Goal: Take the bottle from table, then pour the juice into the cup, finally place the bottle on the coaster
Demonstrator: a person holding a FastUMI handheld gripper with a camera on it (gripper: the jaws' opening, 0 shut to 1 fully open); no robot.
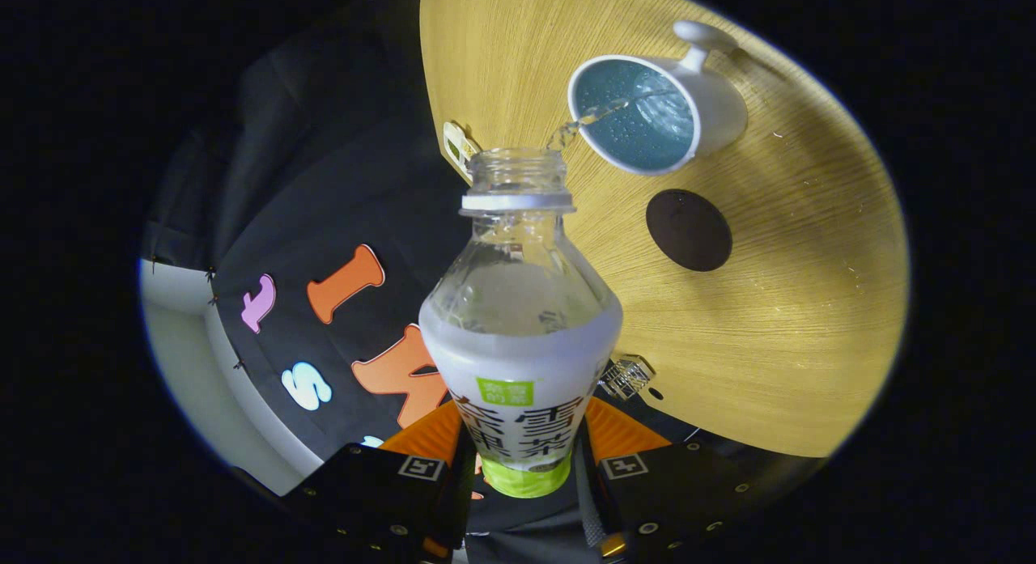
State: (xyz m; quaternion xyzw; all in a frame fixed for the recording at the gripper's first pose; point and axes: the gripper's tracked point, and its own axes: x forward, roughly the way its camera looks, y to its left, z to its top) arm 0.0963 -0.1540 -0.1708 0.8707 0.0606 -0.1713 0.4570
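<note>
Now, starting leftmost with the booth's dark cloth wall [324,224] hanging beside the table edge, nothing there to foul the pour. Next, a small pale tag [459,147] at the wooden table [809,305] rim, just beside the bottle neck, harmless. Centre stage, the bottle [522,321], clamped low on its labelled body by the gripper [526,475], both fingers pressed against its sides, closed to the bottle's width. Tipped over toward the cup, cap off, mouth open, a thin clear stream leaving the lip. Thin clear plastic, so probably light and a bit squashy: too hard a squeeze likely to dent it or surge the flow; sleeved label likely slick, more so if wet. Low grip on the broad labelled part looks the sound place, neck too narrow and tapered. Weight shifting as liquid runs forward, worth a steady wrist. Further right, a small wire clip-like object [625,376] at the table edge near the bottle's shoulder, out of the way. Then the dark round coaster [689,230], bare, just this side of the cup, well placed for the set-down. Last, the white cup [660,111] with blue inside, catching the stream, liquid already pooled; handle turned away; light enough to be knocked by a careless bottle neck.
</note>
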